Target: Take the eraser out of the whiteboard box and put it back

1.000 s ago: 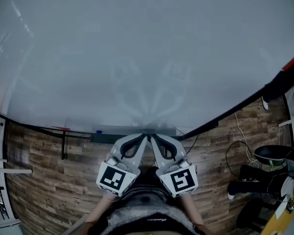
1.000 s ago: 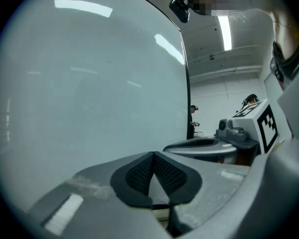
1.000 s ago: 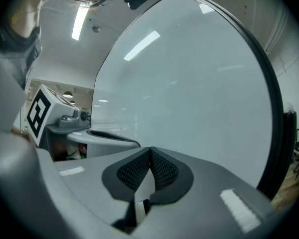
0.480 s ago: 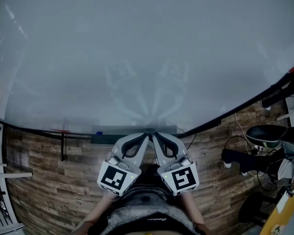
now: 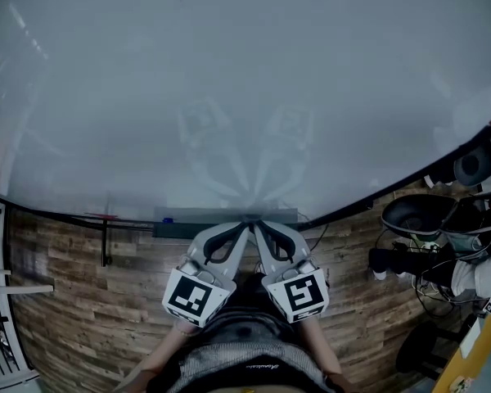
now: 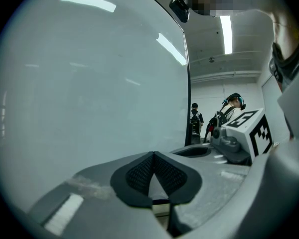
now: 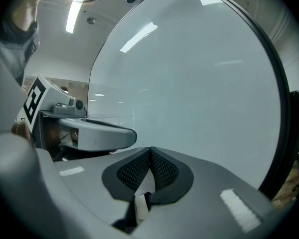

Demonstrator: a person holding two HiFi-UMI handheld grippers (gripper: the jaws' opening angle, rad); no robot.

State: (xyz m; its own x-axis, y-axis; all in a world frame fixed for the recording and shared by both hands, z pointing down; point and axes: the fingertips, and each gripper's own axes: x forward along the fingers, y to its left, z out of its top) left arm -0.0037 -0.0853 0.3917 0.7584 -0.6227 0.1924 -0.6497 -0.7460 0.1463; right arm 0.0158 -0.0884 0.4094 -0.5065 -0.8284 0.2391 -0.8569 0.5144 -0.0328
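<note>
Nothing about the hands has changed in the last second: left gripper (image 5: pixel 242 227) and right gripper (image 5: pixel 255 227) hang side by side, both closed and empty, near the whiteboard box (image 5: pixel 188 218), whose eraser I cannot make out, so the take-out looks unstarted

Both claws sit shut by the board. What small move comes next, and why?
Probably open the right gripper and ease it toward the whiteboard box. Both it and the left gripper are shut and empty, tips close to the box; the eraser can't be made out.
</note>
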